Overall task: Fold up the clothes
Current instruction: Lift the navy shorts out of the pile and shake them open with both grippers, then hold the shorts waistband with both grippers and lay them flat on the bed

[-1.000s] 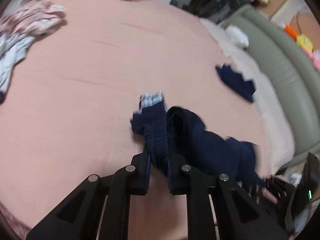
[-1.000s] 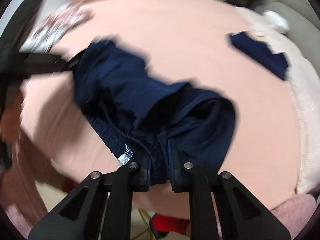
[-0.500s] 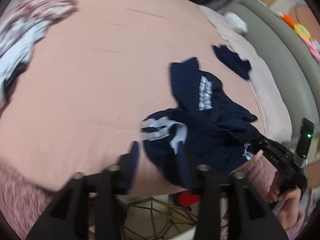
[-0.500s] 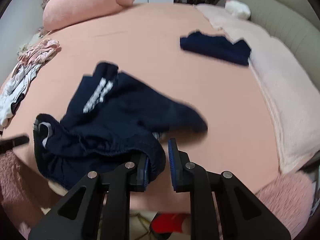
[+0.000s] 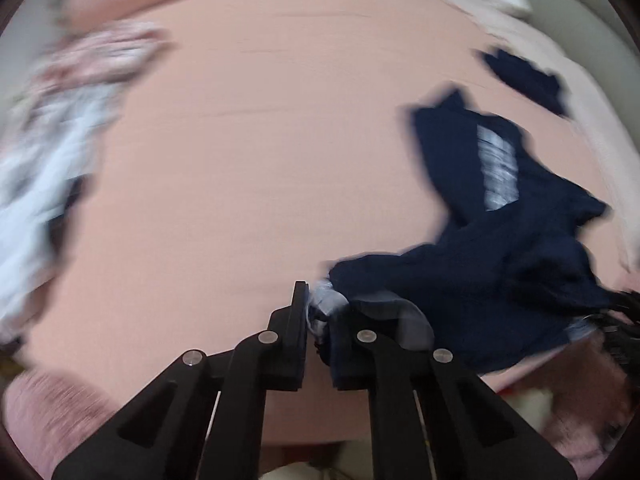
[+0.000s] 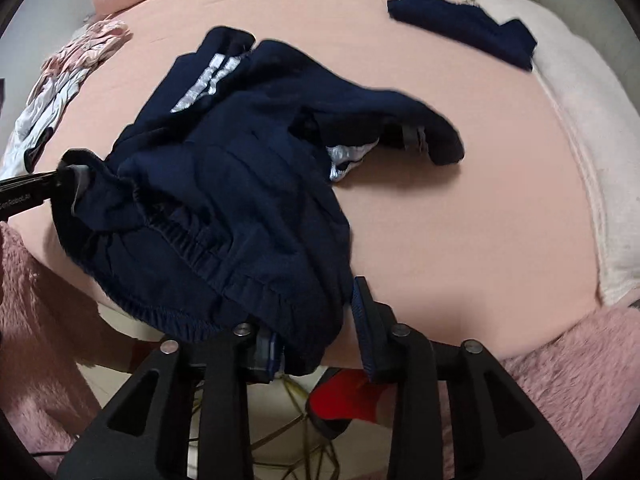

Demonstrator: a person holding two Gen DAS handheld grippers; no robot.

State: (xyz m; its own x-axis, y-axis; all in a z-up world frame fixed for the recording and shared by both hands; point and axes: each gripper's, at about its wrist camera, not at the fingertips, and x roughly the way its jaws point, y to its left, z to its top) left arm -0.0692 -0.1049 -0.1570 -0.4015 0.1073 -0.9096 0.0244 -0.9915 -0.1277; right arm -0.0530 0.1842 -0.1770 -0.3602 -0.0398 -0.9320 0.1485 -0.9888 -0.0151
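two grippers work at the near edge of a bed [image 6: 460,208], both on one pair of navy shorts [image 6: 224,200]. nearest, the right gripper [image 6: 316,328] has its fingers spread wide; the elastic waistband drapes over its left finger, and the right finger [image 6: 366,320] stands bare, so nothing is pinched there. further left along the edge, the left gripper [image 5: 318,328] has its fingers nearly together with a pale patch of the waistband corner caught between them; the left view is blurred, so how firm that hold is cannot be told.

beyond the waistband the shorts lie crumpled on the pink sheet, one leg with white stripes [image 6: 204,80] reaching away, the other twisted off to the right with its lining showing. they are not flat and not folded.

judged from this, the step is laying the shorts out for a fold. to do it well, the right gripper should take the waistband at its own corner, as deep as the left has, then both should pull apart until the elastic is taut and drag the legs straight across the sheet.

far back lie a small navy garment [image 6: 464,28] on the right and a pale heap [image 6: 60,76] of clothes on the left, well apart from the shorts.
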